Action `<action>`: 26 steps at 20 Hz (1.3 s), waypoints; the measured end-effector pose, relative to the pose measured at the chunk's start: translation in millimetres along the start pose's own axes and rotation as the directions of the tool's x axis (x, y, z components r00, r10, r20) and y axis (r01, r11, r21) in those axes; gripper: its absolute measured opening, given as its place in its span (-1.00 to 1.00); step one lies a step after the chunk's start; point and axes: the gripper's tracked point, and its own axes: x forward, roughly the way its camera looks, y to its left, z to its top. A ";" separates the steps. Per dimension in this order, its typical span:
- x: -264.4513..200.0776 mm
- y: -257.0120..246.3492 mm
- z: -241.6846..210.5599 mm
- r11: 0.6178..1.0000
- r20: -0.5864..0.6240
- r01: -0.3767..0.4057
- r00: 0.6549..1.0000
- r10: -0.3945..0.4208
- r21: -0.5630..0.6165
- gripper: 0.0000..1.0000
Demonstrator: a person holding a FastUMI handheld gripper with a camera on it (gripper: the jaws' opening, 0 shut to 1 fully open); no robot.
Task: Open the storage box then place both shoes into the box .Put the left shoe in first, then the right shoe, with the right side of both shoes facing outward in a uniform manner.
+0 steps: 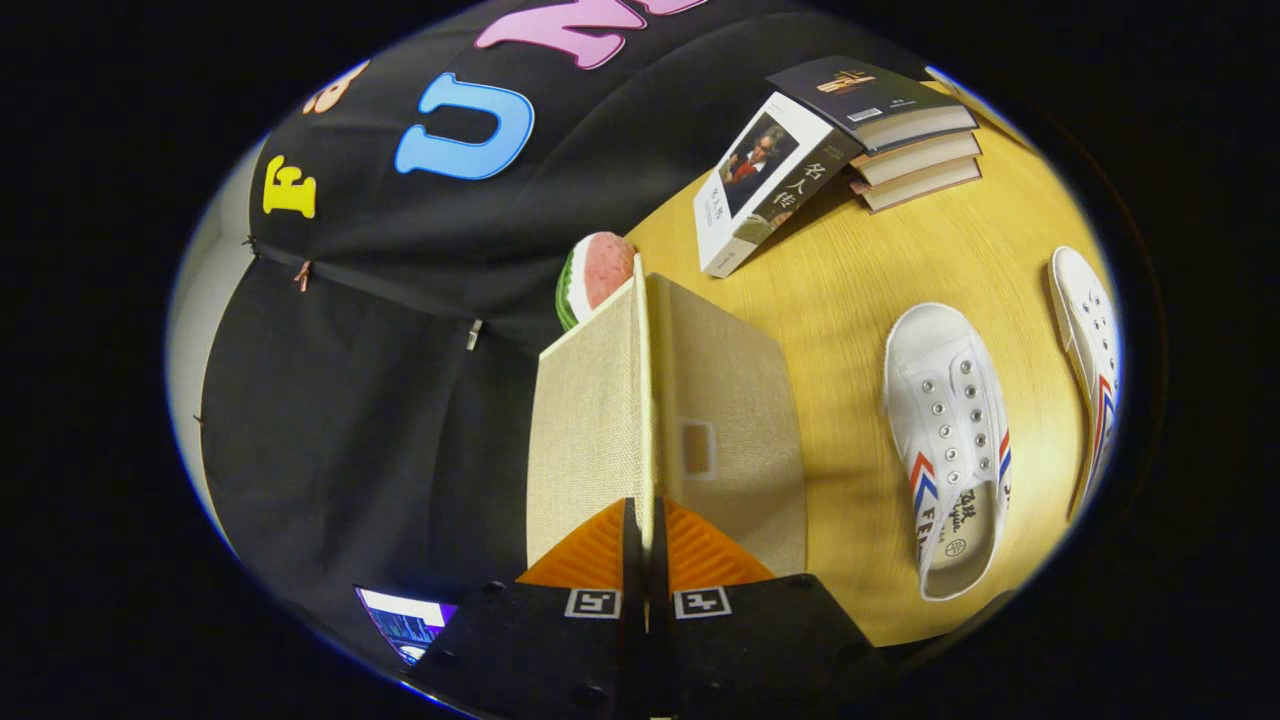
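My gripper (645, 512) is shut on the thin edge of the beige fabric lid (590, 430) of the storage box; both orange fingers (700, 550) press on it. The lid stands edge-on between the fingers, lifted away from the box face (735, 400), which carries a small label pocket. To the right of the box, a white canvas shoe (950, 440) with red and blue stripes lies on the wooden table (850, 280). A second matching shoe (1088, 340) lies beyond it, farther from the box.
A watermelon-slice toy (597, 272) sits just behind the box. A white book (765, 190) leans against a stack of three books (905, 135) at the table's far side. A lit screen (405, 620) shows left of the fingers.
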 end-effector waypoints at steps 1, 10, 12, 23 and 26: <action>-1.1 8.6 1.4 1.000 0.005 -0.006 1.000 0.006 -0.011 -0.90; 8.8 121.8 -9.9 0.990 0.014 -0.110 0.994 0.112 -0.092 -0.91; 19.6 147.0 -17.8 0.988 0.007 -0.130 0.991 0.131 -0.083 -0.91; 123.4 253.4 -100.5 0.969 -0.057 -0.151 0.988 0.142 -0.197 -0.91; 161.4 252.7 -119.8 0.970 -0.060 -0.097 0.994 0.086 -0.223 -0.90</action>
